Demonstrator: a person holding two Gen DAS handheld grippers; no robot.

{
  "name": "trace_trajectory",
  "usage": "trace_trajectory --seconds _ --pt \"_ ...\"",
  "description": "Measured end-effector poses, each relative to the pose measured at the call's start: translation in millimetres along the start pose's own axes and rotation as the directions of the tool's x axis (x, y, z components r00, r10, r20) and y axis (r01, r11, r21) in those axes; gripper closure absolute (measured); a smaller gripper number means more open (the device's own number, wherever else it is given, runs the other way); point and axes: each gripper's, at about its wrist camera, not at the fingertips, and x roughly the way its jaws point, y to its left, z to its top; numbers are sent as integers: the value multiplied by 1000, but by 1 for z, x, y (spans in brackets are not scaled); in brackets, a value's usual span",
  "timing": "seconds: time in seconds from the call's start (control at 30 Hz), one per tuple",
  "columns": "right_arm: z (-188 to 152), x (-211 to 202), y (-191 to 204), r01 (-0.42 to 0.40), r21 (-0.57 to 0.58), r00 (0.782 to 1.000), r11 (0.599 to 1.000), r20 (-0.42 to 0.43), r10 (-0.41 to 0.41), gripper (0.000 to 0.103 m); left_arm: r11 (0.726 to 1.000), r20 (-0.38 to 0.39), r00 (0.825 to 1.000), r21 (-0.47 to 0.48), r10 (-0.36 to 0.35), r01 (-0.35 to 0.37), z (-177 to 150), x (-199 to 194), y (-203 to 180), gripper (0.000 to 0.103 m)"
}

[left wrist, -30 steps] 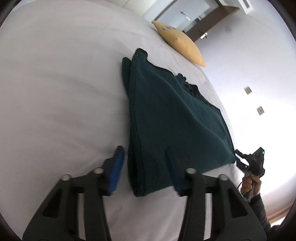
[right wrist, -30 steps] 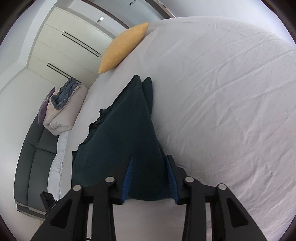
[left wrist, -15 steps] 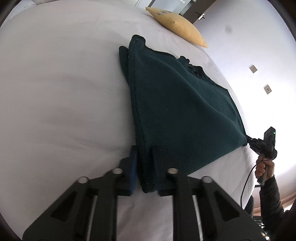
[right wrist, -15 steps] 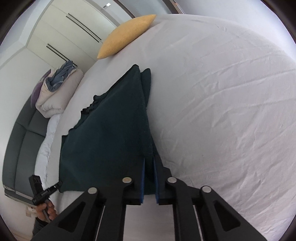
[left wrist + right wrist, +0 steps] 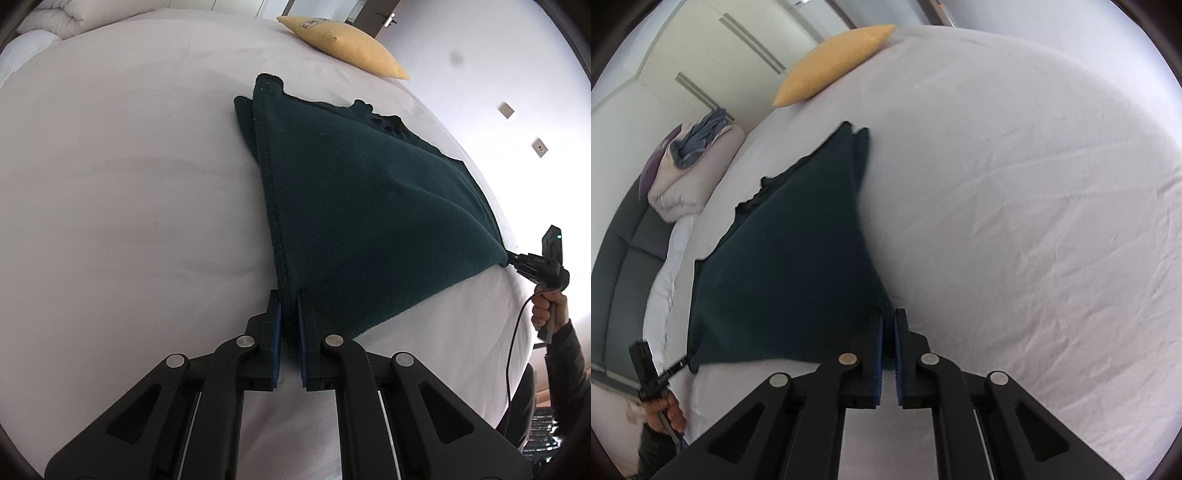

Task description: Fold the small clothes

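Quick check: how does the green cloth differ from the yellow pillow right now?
The green cloth is dark, thin and folded in layers; the yellow pillow is bright and plump. The cloth lies mid-bed; the pillow sits at the far edge. The cloth is pinched at its near corners by the left tool and right tool; the pillow is untouched. Both rest on the white sheet.

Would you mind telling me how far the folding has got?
Done: the dark green cloth lies doubled on the white bed. In hand: left tongs and right tongs each pinch a near corner, lifting it. Left: carrying that edge over.
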Motion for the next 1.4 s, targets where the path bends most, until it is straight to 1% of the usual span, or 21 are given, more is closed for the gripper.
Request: trace_trajectory --seconds 0.13,0.2,0.27,0.3,0.37,0.43,0.47,0.53,0.6,0.7,0.77,0.8,0.9,0.93,0.97,1.0,1.07,1.13,1.27,1.33,1.4 --pt "3 6 -2 -9 15 1000 1000 2 9 97 1000 3 1000 -12 2 -2 0 4 3 96" --pt "3 5 -5 -28 35 1000 999 4 28 97 998 8 1000 -59 -18 18 1 7 12 92" --pt "3 3 -11 -55 72 998 996 4 55 91 993 12 998 -99 -60 61 1 5 19 91" --pt "3 -1 -14 -66 100 998 993 12 65 86 992 16 998 -112 -61 63 1 1 22 86" --pt "1 -14 -13 -34 108 999 994 46 29 69 994 35 999 -106 2 2 1 -12 23 80" --pt "0 -28 -4 42 80 995 996 91 -49 68 984 75 985 -99 158 -150 4 -32 22 80" --pt "-1 -34 4 41 64 993 997 105 -48 68 980 91 979 -101 182 -173 6 -39 21 80" --pt "-2 -36 23 -35 39 994 999 104 30 68 978 133 971 -102 197 -185 14 -50 10 80" --pt "-3 -22 57 -146 -22 988 989 45 147 68 993 135 984 -30 117 -114 29 -43 -19 80" --pt "-6 25 117 -339 -56 937 939 -104 332 68 997 104 995 75 6 -14 54 -14 -69 80" --pt "-7 61 147 -452 -11 877 892 -187 443 68 990 65 992 102 -106 99 73 16 -97 80" --pt "-7 82 158 -478 21 855 878 -218 471 68 988 50 990 87 -132 127 80 31 -106 80" --pt "-11 122 163 -485 109 829 868 -261 495 68 983 -46 982 19 -182 183 85 82 -116 80" --pt "-14 134 155 -474 147 827 868 -265 496 75 987 -70 985 18 -157 158 80 94 -116 81" --pt "-16 138 147 -459 168 834 873 -259 488 95 987 -59 986 30 -158 160 78 95 -115 81" --pt "-17 139 138 -448 184 839 875 -253 483 103 985 -49 985 40 -168 170 74 91 -112 81" --pt "-20 133 113 -461 222 838 859 -209 504 103 981 -64 979 25 -192 194 67 84 -103 81" --pt "-15 117 85 -457 244 854 855 -149 499 103 979 -71 977 26 -201 203 55 76 -87 81" --pt "-4 88 33 -447 311 875 839 -43 482 103 974 -29 974 -40 -224 223 37 59 -53 81" --pt "-2 75 12 -439 317 886 841 -1 463 103 959 3 963 -87 -271 270 28 52 -34 81" --pt "-2 61 -7 -450 335 887 828 59 458 103 953 27 959 -111 -283 284 20 44 -23 81"
